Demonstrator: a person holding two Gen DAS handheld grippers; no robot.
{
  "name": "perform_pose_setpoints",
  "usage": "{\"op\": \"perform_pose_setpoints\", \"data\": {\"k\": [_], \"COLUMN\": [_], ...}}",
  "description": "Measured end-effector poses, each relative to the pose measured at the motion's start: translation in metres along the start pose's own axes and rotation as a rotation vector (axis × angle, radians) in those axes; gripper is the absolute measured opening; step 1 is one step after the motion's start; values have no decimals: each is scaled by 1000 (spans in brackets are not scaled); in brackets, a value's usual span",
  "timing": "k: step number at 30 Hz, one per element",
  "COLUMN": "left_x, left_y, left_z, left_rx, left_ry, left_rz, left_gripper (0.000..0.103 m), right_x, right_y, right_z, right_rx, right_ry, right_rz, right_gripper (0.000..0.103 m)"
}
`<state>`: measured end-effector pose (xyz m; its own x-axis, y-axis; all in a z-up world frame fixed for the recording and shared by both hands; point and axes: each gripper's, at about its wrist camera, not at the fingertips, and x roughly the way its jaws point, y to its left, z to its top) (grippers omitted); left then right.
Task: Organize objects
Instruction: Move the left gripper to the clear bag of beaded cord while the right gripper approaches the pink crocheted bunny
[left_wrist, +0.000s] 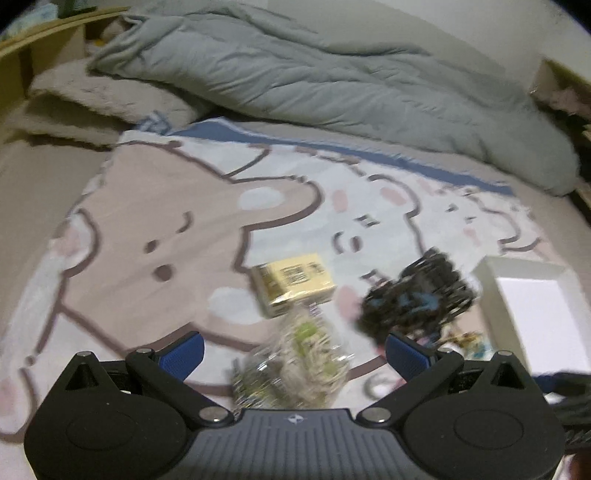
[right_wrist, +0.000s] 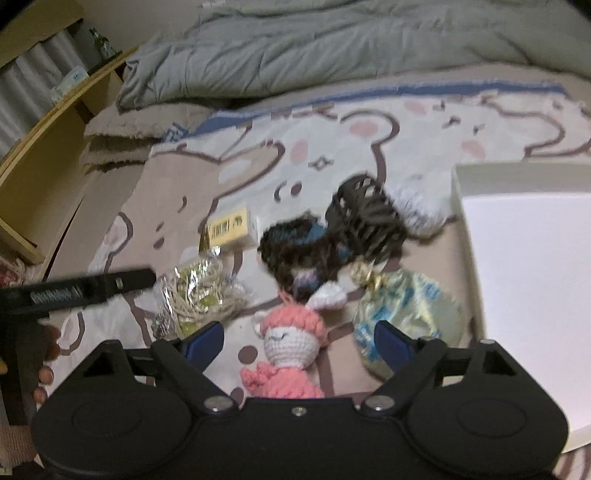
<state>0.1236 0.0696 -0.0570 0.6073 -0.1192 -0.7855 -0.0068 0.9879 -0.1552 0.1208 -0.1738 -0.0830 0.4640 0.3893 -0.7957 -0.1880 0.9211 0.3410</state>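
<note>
- Task items: small clutter on the cartoon-bear printed blanket (left_wrist: 155, 206), lying at 9 o'clock of the white rectangular open box (right_wrist: 528, 280).
- Pink crocheted yarn doll with white face (right_wrist: 291, 343): directly ahead of the right gripper (right_wrist: 299, 338), between its blue pads (right_wrist: 207, 339). Judged soft, light, compressible; best taken across the head or body, not by the loose yarn.
- Pale satin drawstring pouch with blue print and gold tie (right_wrist: 406, 306): at 3 o'clock of the doll, beside the box wall. Likely slippery; gathered neck offers the surer hold.
- Crinkled clear foil packet with green and cream contents (left_wrist: 295, 365): just ahead of the left gripper (left_wrist: 295, 352). Judged light, noisy, prone to sliding; grip at the sealed edge.
- Black and blue knitted piece (left_wrist: 413, 295): at 1 o'clock of the packet. Soft, floppy.
- Small yellow cardboard carton (left_wrist: 291, 284): at 12 o'clock of the packet. Stiff, easily clamped across flat faces.
- Left claw: spread wide, holding nothing, touching nothing visible.
- Right claw: spread wide, released; contact with the doll not determinable.
</note>
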Motion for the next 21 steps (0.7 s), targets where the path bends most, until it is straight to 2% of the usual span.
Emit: {"op": "perform_pose_setpoints", "data": {"k": [3, 6, 10, 13, 17, 19, 21], "left_x": [5, 13, 27, 34, 44, 48, 54], "left_y": [-7, -20, -37, -39, -38, -38, -39], "left_z": [5, 8, 4, -1, -11, -16, -20], "left_rx": [54, 160, 350, 433, 533, 579, 620], "left_ry": [-27, -26, 28, 67, 139, 160, 175], "left_rz": [-38, -64, -40, -27, -48, -37, -14], "left_gripper": [95, 90, 89, 89, 90, 90, 91], "right_x": [13, 21, 30, 36, 46, 52, 55], "right_y": [-1, 2, 4, 7, 10, 10, 10], "right_z": [-4, -9, -13, -15, -22, -24, -26], "right_rx": [9, -11, -37, -66, -82, -76, -71], "right_ry": [46, 74, 104, 126, 177, 210, 231], "right_rz": [33, 28, 32, 36, 35, 43, 42], "right_gripper": [84, 84, 82, 80, 76, 70, 57]}}
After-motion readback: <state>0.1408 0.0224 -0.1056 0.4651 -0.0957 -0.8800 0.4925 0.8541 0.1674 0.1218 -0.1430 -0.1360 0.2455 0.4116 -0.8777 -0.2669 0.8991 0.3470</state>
